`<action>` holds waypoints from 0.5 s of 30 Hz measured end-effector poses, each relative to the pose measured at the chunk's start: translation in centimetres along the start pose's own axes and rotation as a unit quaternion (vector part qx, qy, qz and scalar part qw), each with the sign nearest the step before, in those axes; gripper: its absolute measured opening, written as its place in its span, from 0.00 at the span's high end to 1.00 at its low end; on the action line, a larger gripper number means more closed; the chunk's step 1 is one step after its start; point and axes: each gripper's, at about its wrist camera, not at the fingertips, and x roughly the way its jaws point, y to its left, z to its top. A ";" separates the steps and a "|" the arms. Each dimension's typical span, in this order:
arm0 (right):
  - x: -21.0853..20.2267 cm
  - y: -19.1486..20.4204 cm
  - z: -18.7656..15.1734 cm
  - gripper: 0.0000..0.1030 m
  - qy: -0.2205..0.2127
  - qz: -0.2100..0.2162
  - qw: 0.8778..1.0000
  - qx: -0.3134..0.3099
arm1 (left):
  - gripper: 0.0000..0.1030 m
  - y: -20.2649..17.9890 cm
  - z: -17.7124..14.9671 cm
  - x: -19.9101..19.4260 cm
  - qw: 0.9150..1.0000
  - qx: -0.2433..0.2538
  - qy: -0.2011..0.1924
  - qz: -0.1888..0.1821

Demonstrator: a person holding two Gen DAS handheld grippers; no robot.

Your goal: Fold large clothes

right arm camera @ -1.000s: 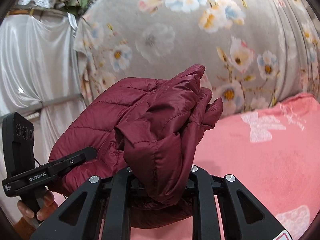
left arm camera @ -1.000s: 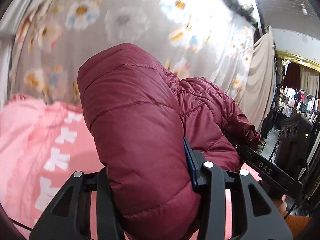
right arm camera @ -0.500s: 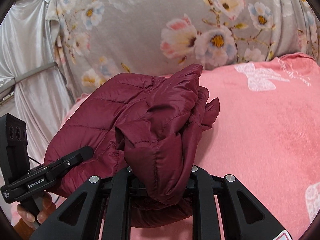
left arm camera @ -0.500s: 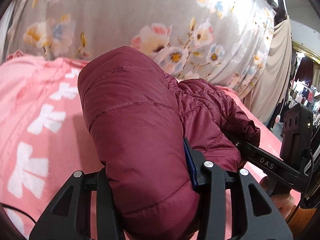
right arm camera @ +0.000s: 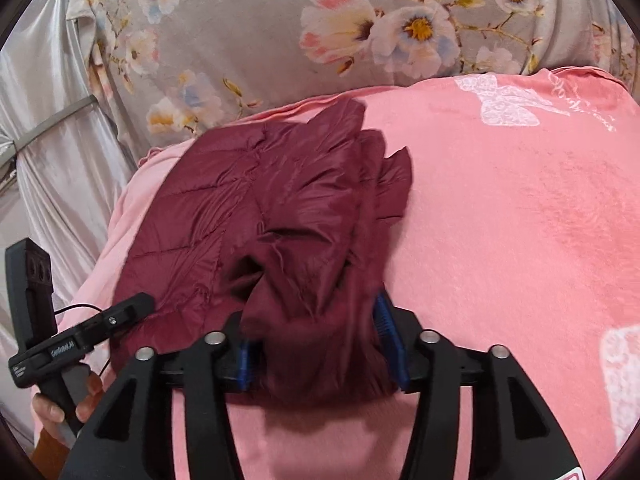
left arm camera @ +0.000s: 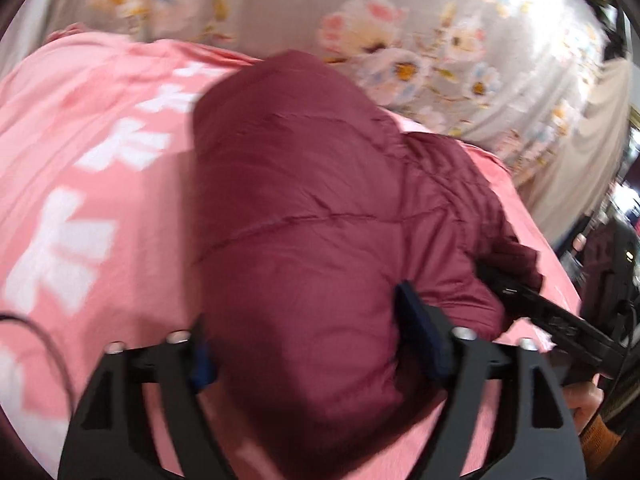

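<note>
My work surface is a bed covered with a pink blanket [right arm camera: 520, 220], plush and printed with white bow shapes; one bow [right arm camera: 506, 100] sits near the far edge on my right wrist view, and a row of them runs along the left in my left wrist view [left arm camera: 56, 240], blurred there. The blanket's frilled far edge meets a grey flowered cloth [right arm camera: 280, 32] hanging behind it. Lying directly on the blanket is the maroon quilted jacket [right arm camera: 248, 216], bundled into a thick folded heap near the blanket's left edge, its stitched panels rumpled and a pointed flap reaching toward the far edge. A thin black cable [left arm camera: 48, 344] trails across the blanket.
</note>
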 end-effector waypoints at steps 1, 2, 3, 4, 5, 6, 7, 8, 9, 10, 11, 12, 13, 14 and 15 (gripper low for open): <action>-1.3 -0.2 -0.1 0.43 -0.011 -0.003 1.000 0.001 | 0.13 0.4 -0.1 -0.9 1.000 -0.007 -0.006 0.013; -2.9 -0.2 -0.1 0.43 -0.029 -0.005 1.000 0.000 | 0.13 0.8 -0.2 -2.2 0.999 -0.017 -0.014 0.028; -4.3 0.0 0.0 0.45 -0.044 -0.007 0.999 -0.004 | 0.13 1.3 -0.1 -3.8 0.998 -0.032 -0.020 0.052; -5.1 0.5 0.3 0.52 -0.052 -0.009 0.999 -0.012 | 0.13 1.5 0.2 -4.8 0.996 -0.043 -0.024 0.069; -5.3 1.2 0.7 0.73 -0.051 -0.012 0.998 -0.021 | 0.13 1.6 0.6 -6.2 0.993 -0.059 -0.036 0.094; -5.0 2.2 1.1 0.88 -0.044 -0.016 0.998 -0.036 | 0.15 1.3 1.2 -7.5 0.990 -0.072 -0.048 0.107; -4.7 3.1 1.3 0.91 -0.041 -0.018 0.998 -0.048 | 0.19 0.7 1.9 -8.3 0.989 -0.082 -0.056 0.113; -4.2 3.9 1.4 0.97 -0.039 -0.021 0.997 -0.065 | 0.20 0.2 2.2 -8.6 0.988 -0.086 -0.059 0.111; -3.6 4.8 1.4 0.99 -0.036 -0.029 0.996 -0.082 | 0.21 -1.0 2.8 -8.6 0.989 -0.086 -0.053 0.105; -2.6 5.5 1.1 0.99 -0.029 -0.047 0.993 -0.101 | 0.21 -1.8 2.9 -8.2 0.990 -0.083 -0.044 0.107; -1.8 5.7 0.9 1.00 -0.025 -0.061 0.992 -0.109 | 0.22 -2.9 3.0 -7.4 0.990 -0.076 -0.032 0.112; -1.2 5.6 0.7 1.00 -0.021 -0.071 0.991 -0.109 | 0.22 -3.9 2.7 -6.5 0.990 -0.065 -0.023 0.124; -0.6 5.1 0.5 1.00 -0.018 -0.084 0.991 -0.104 | 0.22 -4.6 2.4 -5.7 0.989 -0.056 -0.016 0.137; 0.0 4.5 0.5 1.00 -0.013 -0.092 0.991 -0.095 | 0.22 -5.1 1.8 -4.9 0.988 -0.051 -0.007 0.148; 0.3 4.0 0.4 1.00 -0.008 -0.094 0.992 -0.087 | 0.22 -5.3 1.0 -4.2 0.987 -0.054 0.003 0.151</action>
